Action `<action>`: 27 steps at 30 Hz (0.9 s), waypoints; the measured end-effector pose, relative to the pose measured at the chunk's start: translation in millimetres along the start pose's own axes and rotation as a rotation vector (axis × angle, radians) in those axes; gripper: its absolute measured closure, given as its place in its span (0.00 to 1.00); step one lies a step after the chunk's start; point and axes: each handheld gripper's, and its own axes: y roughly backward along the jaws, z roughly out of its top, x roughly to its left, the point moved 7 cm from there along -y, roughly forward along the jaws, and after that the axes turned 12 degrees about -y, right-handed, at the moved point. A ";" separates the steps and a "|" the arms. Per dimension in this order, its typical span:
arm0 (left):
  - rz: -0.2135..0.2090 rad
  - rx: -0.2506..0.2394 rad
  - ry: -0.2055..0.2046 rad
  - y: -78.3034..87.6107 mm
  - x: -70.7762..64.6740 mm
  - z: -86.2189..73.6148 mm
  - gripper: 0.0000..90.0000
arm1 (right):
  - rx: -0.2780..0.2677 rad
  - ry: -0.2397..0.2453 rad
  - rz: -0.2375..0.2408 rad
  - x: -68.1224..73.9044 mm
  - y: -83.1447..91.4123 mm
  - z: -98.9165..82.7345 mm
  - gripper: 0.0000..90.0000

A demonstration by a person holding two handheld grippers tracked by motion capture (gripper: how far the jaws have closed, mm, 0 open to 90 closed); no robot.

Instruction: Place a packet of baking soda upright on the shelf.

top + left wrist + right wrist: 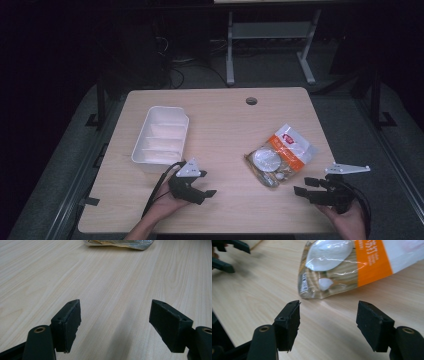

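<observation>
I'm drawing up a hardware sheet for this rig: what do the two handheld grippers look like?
Both are black. The left gripper and the right gripper each carry a grey three-cornered plate on top and trail a black cable. Seen close up, each has two blocky black jaws with flat, matte pads, small screw holes on top and a brass-ringed hole at the rounded base. No sleeves show on the forearms.

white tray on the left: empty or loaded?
Empty, as far as the high view shows. The white tray shows bare white compartments with nothing in them, and the snack bag lies flat on the table, apart from it.
</observation>
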 end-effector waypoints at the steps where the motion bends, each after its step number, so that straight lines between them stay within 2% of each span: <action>1: 0.001 0.001 -0.001 -0.2 0.4 -0.1 0.28 | -0.002 -0.001 0.005 0.2 0.7 -0.9 0.37; 8: -0.007 0.008 0.002 -3.6 -1.0 1.6 0.29 | -0.025 -0.012 0.011 0.1 3.0 0.2 0.34; 13: -0.026 0.010 0.002 -10.7 -0.3 12.7 0.35 | -0.037 -0.031 0.004 -2.7 4.4 1.3 0.34; 16: -0.038 0.012 0.005 -16.4 1.3 22.1 0.45 | -0.050 -0.056 -0.010 -7.9 6.6 2.3 0.32; 17: -0.043 0.015 0.006 -19.1 2.0 25.1 0.45 | -0.050 -0.056 -0.010 -7.9 6.6 2.3 0.32; 19: -0.065 0.015 0.024 -28.6 4.6 33.4 0.52 | -0.069 -0.073 -0.026 -13.2 9.2 3.7 0.32; 24: -0.078 0.029 0.022 -44.4 9.6 47.7 0.60 | -0.078 -0.094 -0.030 -19.6 11.2 5.2 0.31; 27: -0.081 0.037 0.007 -55.1 12.7 58.9 0.69 | -0.082 -0.110 -0.033 -24.4 11.7 7.0 0.31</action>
